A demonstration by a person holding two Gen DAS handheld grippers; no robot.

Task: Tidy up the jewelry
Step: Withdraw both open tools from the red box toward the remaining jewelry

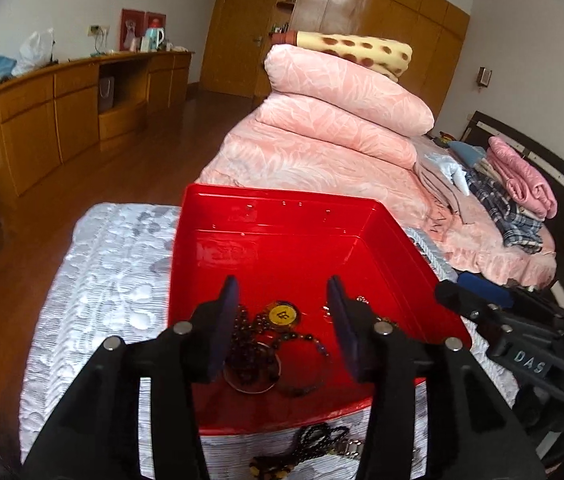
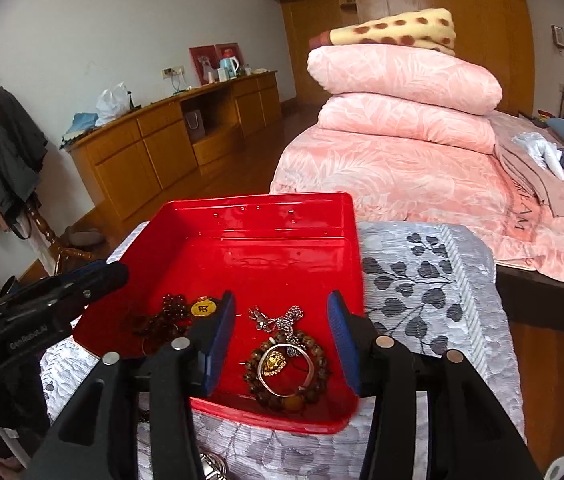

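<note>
A red plastic tray (image 1: 282, 236) sits on a grey patterned cloth; it also shows in the right wrist view (image 2: 258, 248). In it lie dark red beads (image 1: 246, 344), a yellow round pendant (image 1: 282, 314), a silver chain (image 2: 282, 320), a brown bead bracelet (image 2: 313, 376) and a silver bangle (image 2: 285, 372) around a gold piece. My left gripper (image 1: 283, 316) is open and empty over the tray's near left part. My right gripper (image 2: 282, 336) is open and empty over the bracelet and bangle. A black bead necklace (image 1: 321, 440) lies on the cloth in front of the tray.
The cloth-covered table (image 2: 421, 280) stands beside a bed with folded pink quilts (image 1: 341, 112). A wooden sideboard (image 1: 62, 108) lines the far wall. A coat rack (image 2: 6, 152) stands at the left. A metal watch band (image 2: 212, 466) lies at the cloth's front edge.
</note>
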